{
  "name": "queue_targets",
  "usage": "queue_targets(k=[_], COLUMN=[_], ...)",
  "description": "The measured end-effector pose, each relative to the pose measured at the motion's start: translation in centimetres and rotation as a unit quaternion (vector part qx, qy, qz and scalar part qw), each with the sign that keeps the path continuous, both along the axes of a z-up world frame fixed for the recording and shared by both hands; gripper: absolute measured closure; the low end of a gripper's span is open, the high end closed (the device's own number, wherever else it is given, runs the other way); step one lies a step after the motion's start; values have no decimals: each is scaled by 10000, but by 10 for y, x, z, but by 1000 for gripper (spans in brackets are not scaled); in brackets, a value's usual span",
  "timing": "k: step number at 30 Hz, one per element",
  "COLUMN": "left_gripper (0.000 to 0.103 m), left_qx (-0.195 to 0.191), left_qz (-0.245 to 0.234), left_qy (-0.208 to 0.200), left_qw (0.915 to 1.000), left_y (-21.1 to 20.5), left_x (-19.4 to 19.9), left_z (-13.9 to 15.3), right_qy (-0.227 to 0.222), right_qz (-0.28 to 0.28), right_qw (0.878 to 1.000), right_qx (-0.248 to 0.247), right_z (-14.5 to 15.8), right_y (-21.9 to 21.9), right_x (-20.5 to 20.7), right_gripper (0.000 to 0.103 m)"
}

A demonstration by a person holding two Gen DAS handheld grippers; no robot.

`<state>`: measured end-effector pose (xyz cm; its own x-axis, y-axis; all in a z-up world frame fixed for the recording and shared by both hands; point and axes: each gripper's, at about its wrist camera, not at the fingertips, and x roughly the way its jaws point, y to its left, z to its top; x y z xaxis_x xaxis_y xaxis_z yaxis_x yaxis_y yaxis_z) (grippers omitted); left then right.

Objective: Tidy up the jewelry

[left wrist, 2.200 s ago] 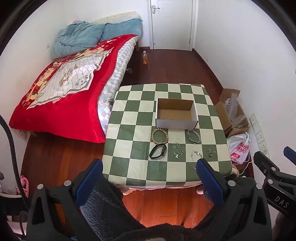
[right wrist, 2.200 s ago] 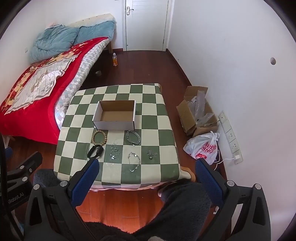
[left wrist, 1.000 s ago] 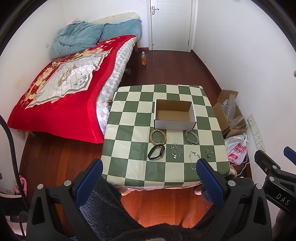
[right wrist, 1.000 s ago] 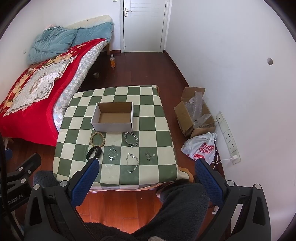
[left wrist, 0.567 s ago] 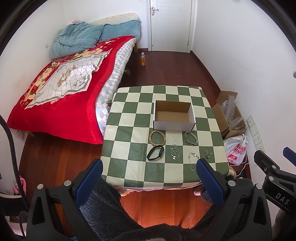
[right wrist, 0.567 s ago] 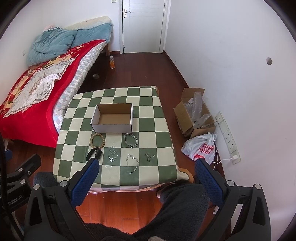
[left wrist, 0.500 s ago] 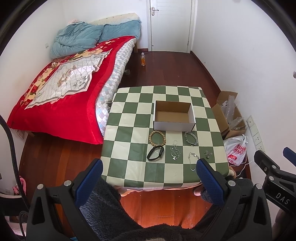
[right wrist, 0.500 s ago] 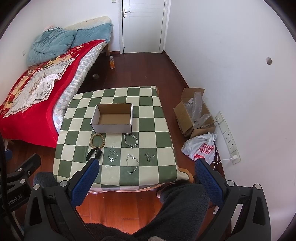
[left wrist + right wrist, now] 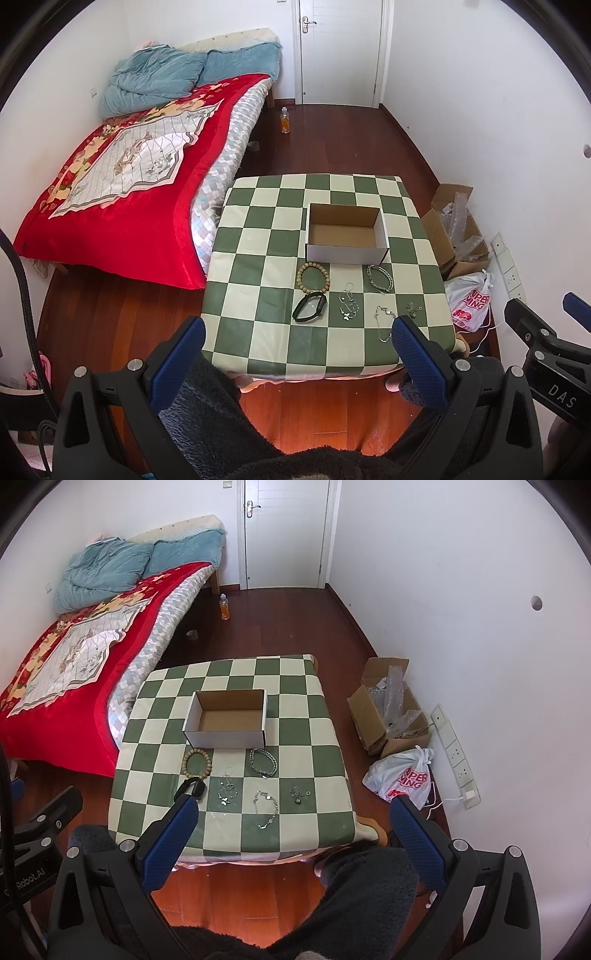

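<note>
While both tools hang high above the near edge of the bench (image 9: 258,236), no step is yet under way. Left hand-held gripper (image 9: 295,350): jaws wide, holding nothing. Right hand-held gripper (image 9: 295,829): jaws wide, holding nothing. Cardboard box (image 9: 346,236) stands empty toward the far right of the bench. Just before it lie the beaded bracelet (image 9: 313,273) and chain bracelet (image 9: 379,278); nearer the front edge lie the black band (image 9: 309,312) and three fine silver pieces (image 9: 349,304). Judgement: next move calls for descent onto one piece and a narrow pinch.
</note>
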<state>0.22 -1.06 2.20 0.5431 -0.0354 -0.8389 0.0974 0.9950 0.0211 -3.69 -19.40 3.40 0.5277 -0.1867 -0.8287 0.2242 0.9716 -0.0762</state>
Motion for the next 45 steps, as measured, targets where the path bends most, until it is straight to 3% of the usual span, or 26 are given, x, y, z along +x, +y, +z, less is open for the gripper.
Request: queue_targets(k=[12,17,25,30,35,45], left_gripper=[0,0,0,0,0,1], left_qx=[6,243,656,816,1041,1085], left_qz=[54,253,455,450,446,327], left_qy=[-153,-191,-44,301,898,1921], left_qw=[9999,9992,9968,9952,9895,9748], left_y=[13,14,16,15,12,18], left_x=[-7,22,80,116,152,179], left_z=[1,-9,-43,-82,-141,-243], right_qy=[-62,-22,35,182,495,1642], right_qz=[37,36,-51,-192,-327,-812], right_qw=[10000,10000,10000,9996,9982,9828], right_qx=[13,36,73,46,-23,225], right_z=[4,-2,-29,-61,-108,-242], right_y=[9,9,7,-4,-14,-59], right_x=[0,4,53,94,135,181], right_gripper=[0,0,0,0,0,1])
